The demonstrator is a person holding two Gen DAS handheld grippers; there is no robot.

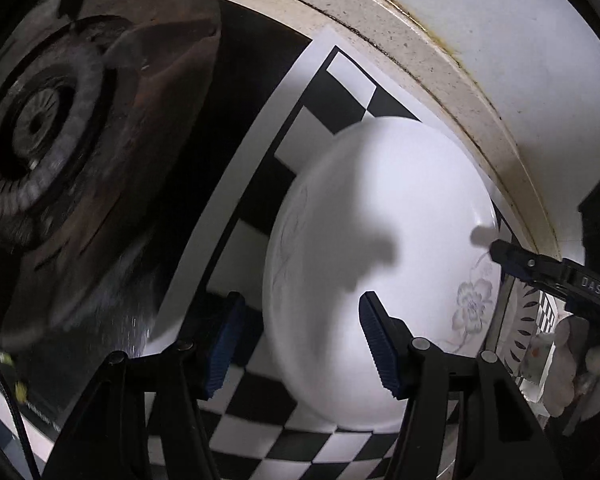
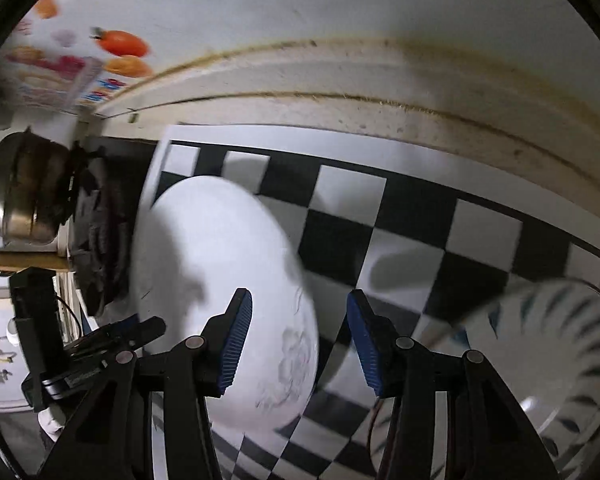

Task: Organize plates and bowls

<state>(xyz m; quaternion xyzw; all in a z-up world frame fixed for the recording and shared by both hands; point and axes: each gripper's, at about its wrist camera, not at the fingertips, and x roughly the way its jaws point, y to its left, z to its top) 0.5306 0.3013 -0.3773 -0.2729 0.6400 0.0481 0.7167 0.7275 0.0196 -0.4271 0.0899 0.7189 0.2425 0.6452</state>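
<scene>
White plate [image 1: 380, 248] sat mid-frame on the checkered mat [image 1: 320, 92].
Both the left gripper [image 1: 300, 344] and right gripper [image 2: 298, 344] gaped, holding nothing, maybe ready to lift it.

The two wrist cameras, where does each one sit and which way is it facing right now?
Left wrist: sits on the left hand-held gripper, looking down at the white plate on the checkerboard mat, stove burner at left; its open blue-padded fingers show.
Right wrist: sits on the right hand-held gripper, facing the backsplash over the mat, patterned bowl at right; its open fingers show.
Shared: plate, mat; each sees the other gripper.
</scene>
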